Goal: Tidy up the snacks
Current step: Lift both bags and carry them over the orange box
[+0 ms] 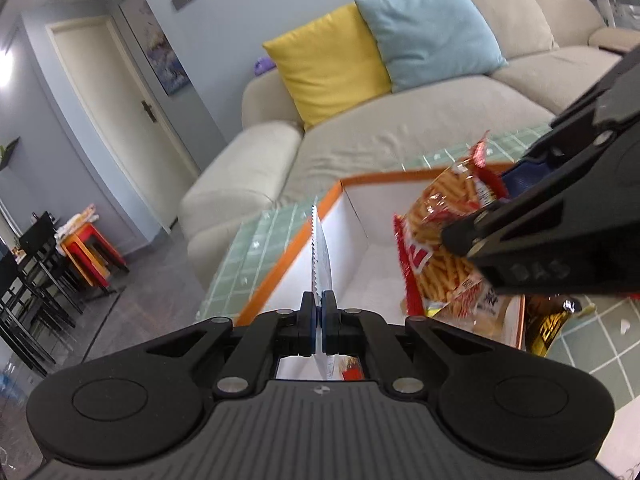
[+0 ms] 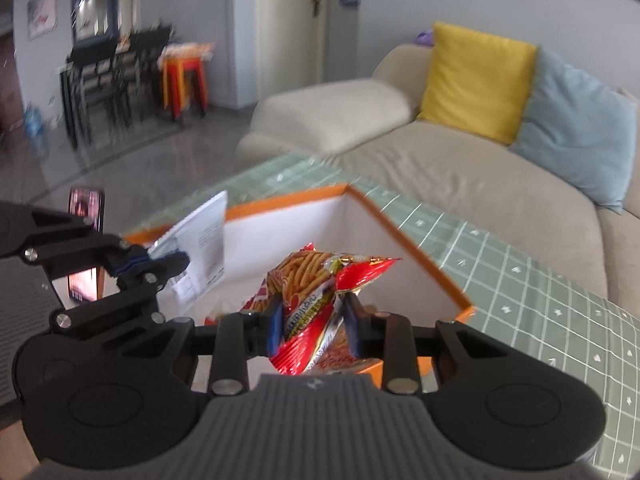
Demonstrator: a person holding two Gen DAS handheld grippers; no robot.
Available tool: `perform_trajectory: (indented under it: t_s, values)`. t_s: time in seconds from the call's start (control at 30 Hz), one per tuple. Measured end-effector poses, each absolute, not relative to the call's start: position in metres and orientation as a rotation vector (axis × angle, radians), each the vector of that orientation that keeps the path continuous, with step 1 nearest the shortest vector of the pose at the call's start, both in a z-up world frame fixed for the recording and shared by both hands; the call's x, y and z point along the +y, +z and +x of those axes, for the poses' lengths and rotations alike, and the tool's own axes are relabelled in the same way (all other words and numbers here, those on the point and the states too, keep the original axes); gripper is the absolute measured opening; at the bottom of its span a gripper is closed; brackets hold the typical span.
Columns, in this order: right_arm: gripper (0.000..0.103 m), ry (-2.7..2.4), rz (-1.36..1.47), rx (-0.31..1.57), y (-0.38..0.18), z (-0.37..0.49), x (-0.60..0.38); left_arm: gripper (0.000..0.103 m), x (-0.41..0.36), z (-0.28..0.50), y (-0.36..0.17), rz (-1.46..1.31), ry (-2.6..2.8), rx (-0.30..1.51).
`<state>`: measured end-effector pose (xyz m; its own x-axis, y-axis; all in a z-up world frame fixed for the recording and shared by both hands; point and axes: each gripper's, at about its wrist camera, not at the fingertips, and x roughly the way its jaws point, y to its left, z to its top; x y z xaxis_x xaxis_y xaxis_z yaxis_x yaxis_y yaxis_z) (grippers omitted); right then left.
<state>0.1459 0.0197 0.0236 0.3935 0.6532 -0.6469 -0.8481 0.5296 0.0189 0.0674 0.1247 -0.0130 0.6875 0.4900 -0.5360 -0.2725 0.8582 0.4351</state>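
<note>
The right claw [image 2: 311, 322] gripped a snack bag [image 2: 316, 280] at center frame above the box [image 2: 404, 232]; the left claw [image 1: 319, 312] pinched a flat packet [image 1: 320, 248].

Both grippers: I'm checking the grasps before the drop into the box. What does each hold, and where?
Left gripper: a flat silvery packet, pinched at its edge. Right gripper: the red snack-stick bag, squeezed across its lower end.
</note>
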Motion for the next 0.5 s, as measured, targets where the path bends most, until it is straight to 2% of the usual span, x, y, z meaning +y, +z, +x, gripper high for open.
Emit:
perform_trajectory:
  t_s: [0.5]
  values:
    - [0.029,1.094,-0.528,0.859,-0.015,0.179,0.081,0.003,0.154,0.079,-0.029,0.208,0.418,0.869]
